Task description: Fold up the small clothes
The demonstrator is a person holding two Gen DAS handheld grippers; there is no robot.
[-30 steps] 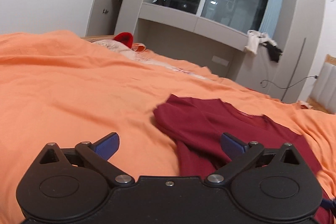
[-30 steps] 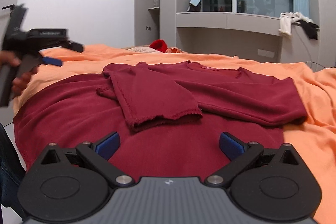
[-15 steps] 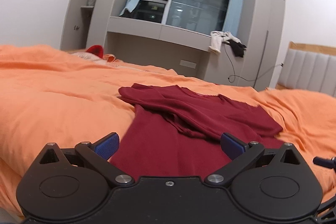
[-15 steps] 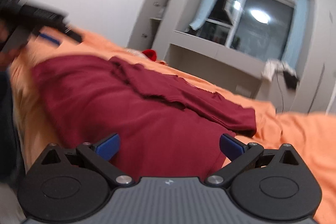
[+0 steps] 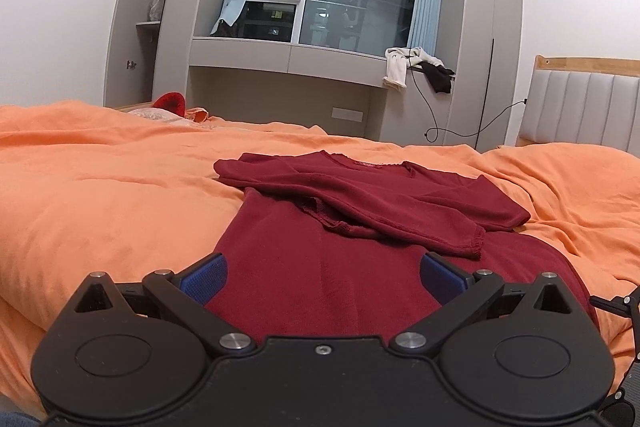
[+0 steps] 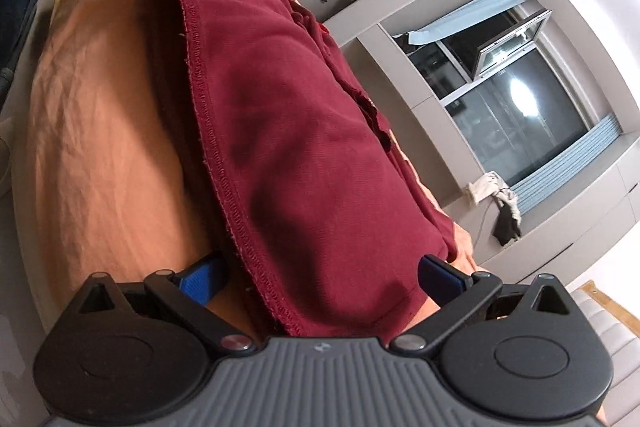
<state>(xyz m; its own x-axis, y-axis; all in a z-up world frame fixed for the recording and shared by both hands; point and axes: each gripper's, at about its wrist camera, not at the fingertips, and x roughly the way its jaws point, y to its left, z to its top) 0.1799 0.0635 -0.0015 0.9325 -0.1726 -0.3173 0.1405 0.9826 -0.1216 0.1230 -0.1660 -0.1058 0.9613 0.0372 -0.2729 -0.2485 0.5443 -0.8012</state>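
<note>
**Both tools spread over a dark red shirt on the bed**

The dark red shirt [image 5: 332, 267] lies across the centre of the left wrist view on the orange bedcover [image 5: 100, 187], its sleeves folded over the body. The left tool [image 5: 323, 273] is spread at the lower centre, pinching nothing. In the tilted right wrist view, the right tool [image 6: 320, 275] is also spread, straddling the shirt's stitched hem [image 6: 224, 163] at lower centre without gripping it.

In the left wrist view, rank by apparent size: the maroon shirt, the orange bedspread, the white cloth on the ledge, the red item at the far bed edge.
1. orange bedspread
2. maroon shirt
3. white cloth and red item: look alike in size, both far off, so I won't rank them.
</note>
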